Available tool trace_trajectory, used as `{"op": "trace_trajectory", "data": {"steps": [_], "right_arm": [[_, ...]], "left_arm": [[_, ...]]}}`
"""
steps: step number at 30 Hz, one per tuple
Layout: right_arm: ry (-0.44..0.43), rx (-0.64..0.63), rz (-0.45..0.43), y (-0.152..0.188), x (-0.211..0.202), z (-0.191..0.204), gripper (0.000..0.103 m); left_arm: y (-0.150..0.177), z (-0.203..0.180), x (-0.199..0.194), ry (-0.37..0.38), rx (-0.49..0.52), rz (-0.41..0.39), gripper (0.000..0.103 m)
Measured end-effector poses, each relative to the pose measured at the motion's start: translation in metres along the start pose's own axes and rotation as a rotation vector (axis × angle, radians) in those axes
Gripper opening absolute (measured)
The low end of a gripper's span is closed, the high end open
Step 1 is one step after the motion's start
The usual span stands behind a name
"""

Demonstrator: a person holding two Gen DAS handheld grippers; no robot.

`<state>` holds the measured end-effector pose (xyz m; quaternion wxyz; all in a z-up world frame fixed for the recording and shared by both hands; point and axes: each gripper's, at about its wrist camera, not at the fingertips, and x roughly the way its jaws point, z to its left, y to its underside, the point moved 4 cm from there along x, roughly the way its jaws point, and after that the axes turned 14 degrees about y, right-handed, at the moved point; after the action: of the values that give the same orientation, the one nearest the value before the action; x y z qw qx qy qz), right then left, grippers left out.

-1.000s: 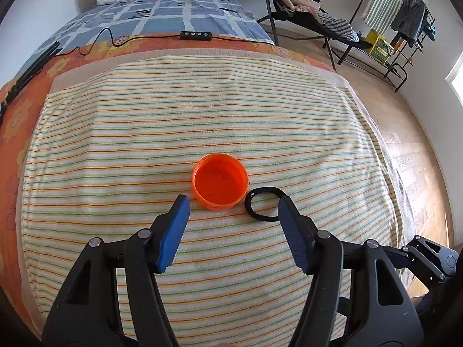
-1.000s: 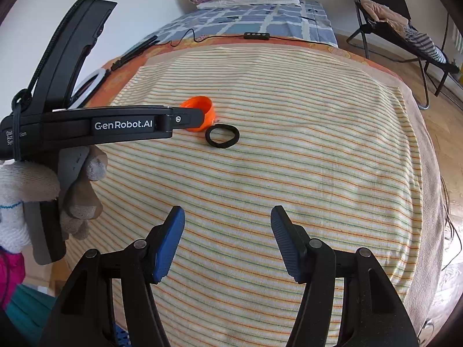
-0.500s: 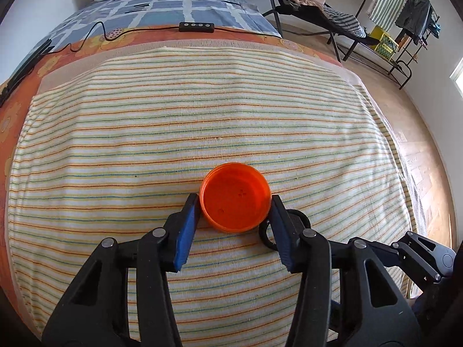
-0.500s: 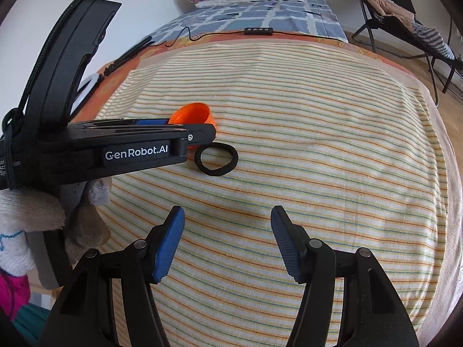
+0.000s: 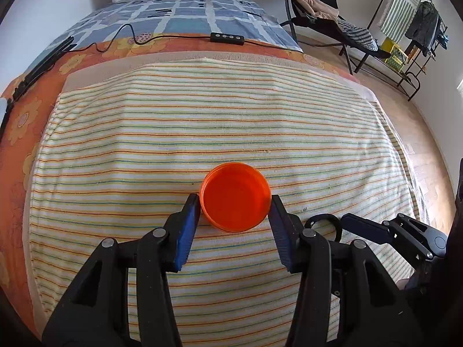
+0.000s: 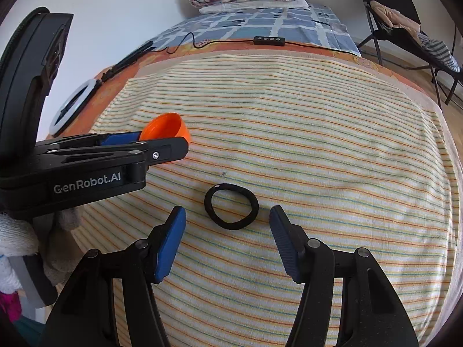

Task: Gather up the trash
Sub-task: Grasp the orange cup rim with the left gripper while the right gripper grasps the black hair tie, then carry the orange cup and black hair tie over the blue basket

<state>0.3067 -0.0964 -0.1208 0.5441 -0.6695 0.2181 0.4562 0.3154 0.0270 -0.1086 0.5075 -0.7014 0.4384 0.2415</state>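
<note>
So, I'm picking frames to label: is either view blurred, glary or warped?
Left wrist view: sharp, even daylight, orange cup slightly overexposed, towel stripes bowed by the fisheye. Right wrist view: equally sharp, black hair tie crisp, corners vignetted dark.

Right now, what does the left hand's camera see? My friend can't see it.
The left gripper holds an orange cup by its sides on a striped cloth. A black hair tie lies just to its right, with the right gripper close by.

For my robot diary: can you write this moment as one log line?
left gripper: jaws closed on orange cup | right gripper: open, over black hair tie | surface: striped towel
</note>
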Motion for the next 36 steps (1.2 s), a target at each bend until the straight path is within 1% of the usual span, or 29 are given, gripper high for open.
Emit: {"op": "trace_trajectory", "data": {"steps": [2, 3, 4, 5, 7, 8, 10, 12, 15, 19, 22, 29, 36], "right_arm": [[0.017, -0.013, 0.005, -0.002, 0.004, 0.003, 0.052], [0.032, -0.022, 0.006, -0.002, 0.005, 0.004, 0.047], [0.049, -0.031, 0.006, -0.003, 0.005, 0.005, 0.039], [0.062, -0.037, 0.007, -0.003, 0.005, 0.005, 0.034], [0.058, -0.033, 0.017, -0.003, 0.004, 0.003, 0.014], [0.050, -0.025, 0.024, -0.003, 0.004, 0.002, 0.009], [0.047, -0.016, 0.029, -0.002, 0.001, 0.000, 0.007], [0.058, -0.015, 0.021, -0.002, -0.003, -0.002, 0.007], [0.048, 0.005, 0.012, -0.001, -0.013, -0.004, 0.007], [0.049, -0.012, -0.007, 0.003, -0.032, -0.002, 0.007], [0.046, -0.022, -0.020, 0.006, -0.048, 0.000, 0.007], [0.033, -0.040, -0.054, 0.019, -0.092, 0.004, 0.007], [0.022, -0.049, -0.058, 0.045, -0.130, 0.010, 0.007]], "left_arm": [[0.001, 0.003, -0.005, -0.006, 0.001, -0.005, 0.049], [0.001, 0.005, -0.007, -0.006, -0.002, -0.007, 0.049], [0.002, 0.006, -0.009, -0.007, -0.005, -0.009, 0.049], [0.003, 0.007, -0.011, -0.008, -0.007, -0.011, 0.049], [0.005, 0.007, -0.015, -0.010, -0.008, -0.014, 0.049], [0.006, 0.007, -0.018, -0.010, -0.008, -0.017, 0.049], [0.008, 0.006, -0.022, -0.008, -0.006, -0.017, 0.049], [0.011, 0.003, -0.026, -0.014, 0.003, -0.017, 0.049], [0.015, -0.002, -0.035, -0.016, 0.014, -0.023, 0.049], [0.023, -0.013, -0.049, -0.023, 0.045, -0.028, 0.049], [0.030, -0.020, -0.059, -0.013, 0.054, -0.032, 0.049], [0.055, -0.041, -0.092, 0.005, 0.075, -0.040, 0.049], [0.091, -0.065, -0.126, 0.008, 0.111, -0.044, 0.049]]}}
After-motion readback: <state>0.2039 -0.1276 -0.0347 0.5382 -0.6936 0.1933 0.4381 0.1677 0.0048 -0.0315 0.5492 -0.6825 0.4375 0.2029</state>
